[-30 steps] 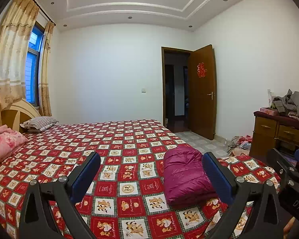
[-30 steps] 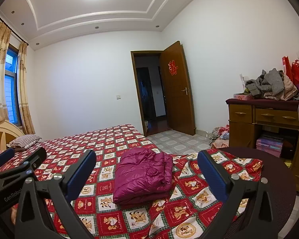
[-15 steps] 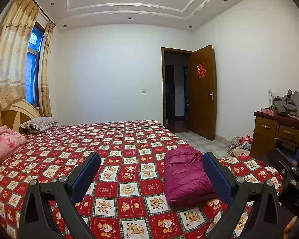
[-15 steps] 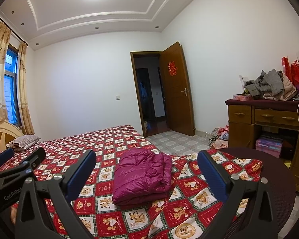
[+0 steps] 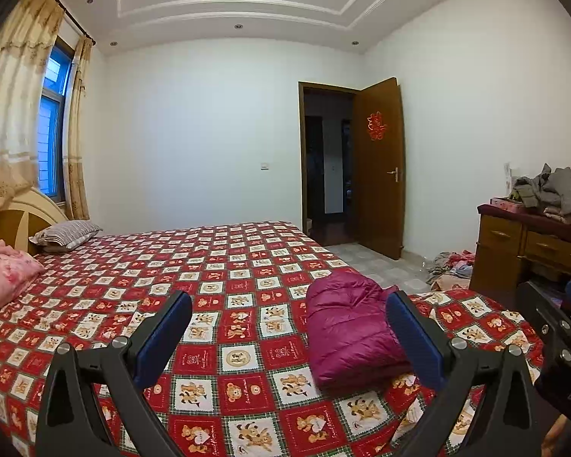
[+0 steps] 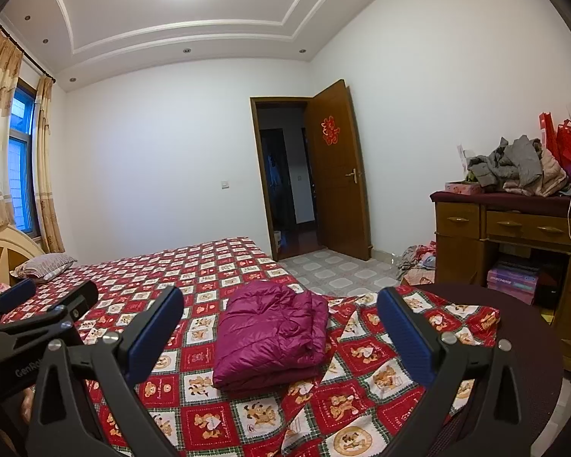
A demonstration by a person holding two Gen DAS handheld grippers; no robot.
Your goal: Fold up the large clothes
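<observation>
Folded jacket (image 6: 272, 333) on bed (image 5: 224, 266); we hold both grippers above it, each spread and holding nothing.

Item: one magenta puffer jacket, folded into a thick rectangular bundle, lying flat on the red bear-print bedspread near the foot-end corner of the bed. Left gripper (image 5: 289, 337): blue pads wide apart; in its view the jacket sits just inside the right finger, which overlaps the bundle's edge. Right gripper (image 6: 279, 327): pads wide apart, jacket framed between them and apart from both. We see the left gripper also at the left edge of the right view. Also present: striped pillow (image 5: 66, 231) and pink quilt (image 5: 3, 278) at the headboard, open door (image 6: 337, 175), wooden desk (image 6: 514, 228) piled with clothes (image 6: 514, 165).
</observation>
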